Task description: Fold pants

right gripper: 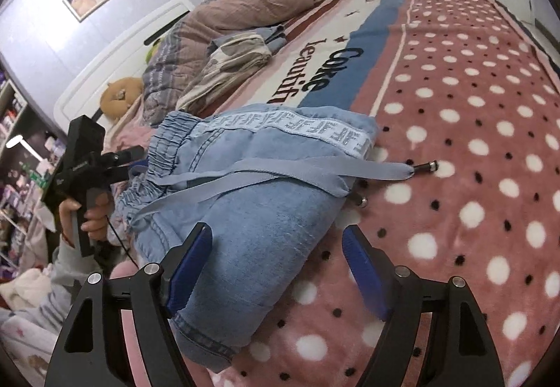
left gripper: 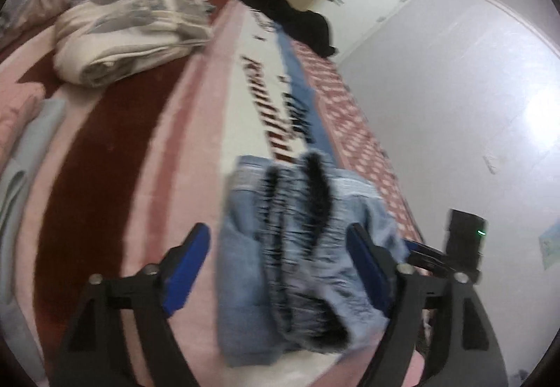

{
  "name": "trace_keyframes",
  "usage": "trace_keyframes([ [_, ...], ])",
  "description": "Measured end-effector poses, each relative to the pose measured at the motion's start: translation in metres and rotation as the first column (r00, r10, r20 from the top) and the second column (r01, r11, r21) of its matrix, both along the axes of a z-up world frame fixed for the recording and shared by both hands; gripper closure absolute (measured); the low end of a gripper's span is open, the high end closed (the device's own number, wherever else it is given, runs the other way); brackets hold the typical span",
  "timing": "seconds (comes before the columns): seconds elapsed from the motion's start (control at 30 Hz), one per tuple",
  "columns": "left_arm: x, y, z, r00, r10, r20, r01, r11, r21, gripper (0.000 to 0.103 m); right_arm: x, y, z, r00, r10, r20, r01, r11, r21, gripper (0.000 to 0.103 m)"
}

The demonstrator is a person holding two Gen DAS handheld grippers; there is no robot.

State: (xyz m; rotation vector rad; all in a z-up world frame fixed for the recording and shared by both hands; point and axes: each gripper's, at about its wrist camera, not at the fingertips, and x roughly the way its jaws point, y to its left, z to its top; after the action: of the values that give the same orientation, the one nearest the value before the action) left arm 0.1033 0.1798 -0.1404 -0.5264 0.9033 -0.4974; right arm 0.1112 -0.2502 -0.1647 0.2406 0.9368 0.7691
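Pants (right gripper: 252,191): folded denim bundle lies on your bed (right gripper: 472,128).
Left gripper (left gripper: 280,261): released, your jaws straddle the pants without pinching.
Right gripper (right gripper: 278,257): released, holding nothing.

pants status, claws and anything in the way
Left claw open, right claw open, neither gripping. Pants lie folded on blanket. Drawstrings trail loose across the top.

"Coke" and "eautif" on blanket (right gripper: 455,79), repeated "FF" on pants (right gripper: 266,198) stripe
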Motion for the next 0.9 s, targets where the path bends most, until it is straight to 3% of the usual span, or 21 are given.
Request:
trace_keyframes([
  [0.13,0.006,-0.03,-0.007,0.994,-0.102,-0.038,0.104,0.993,0.06,0.016,0.005,0.005,-0.006,1.0,0.001,-0.016,-0.001,1.0,0.013,0.029],
  [0.27,0.018,-0.046,-0.031,0.984,-0.119,-0.131,0.135,0.984,0.12,0.016,0.006,0.007,-0.01,0.999,0.007,-0.036,-0.006,1.0,0.03,0.029],
  [0.43,0.027,-0.051,-0.043,0.973,-0.158,-0.168,0.174,0.981,0.083,0.005,0.007,0.008,-0.019,0.997,0.015,-0.072,-0.012,0.999,0.051,0.029],
  [0.63,0.038,-0.064,-0.046,0.968,-0.142,-0.206,0.17,0.977,0.125,0.004,0.01,0.015,-0.025,0.994,0.043,-0.1,-0.037,0.998,0.055,0.027],
  [0.8,0.031,-0.041,-0.042,0.97,-0.081,-0.228,0.113,0.984,0.135,0.004,0.009,0.021,-0.019,0.994,0.044,-0.1,-0.044,0.999,-0.001,0.028],
  [0.9,0.029,-0.029,-0.053,0.965,-0.092,-0.247,0.111,0.992,0.064,0.004,0.008,0.021,-0.02,0.995,0.043,-0.094,-0.044,0.999,-0.009,0.028],
])
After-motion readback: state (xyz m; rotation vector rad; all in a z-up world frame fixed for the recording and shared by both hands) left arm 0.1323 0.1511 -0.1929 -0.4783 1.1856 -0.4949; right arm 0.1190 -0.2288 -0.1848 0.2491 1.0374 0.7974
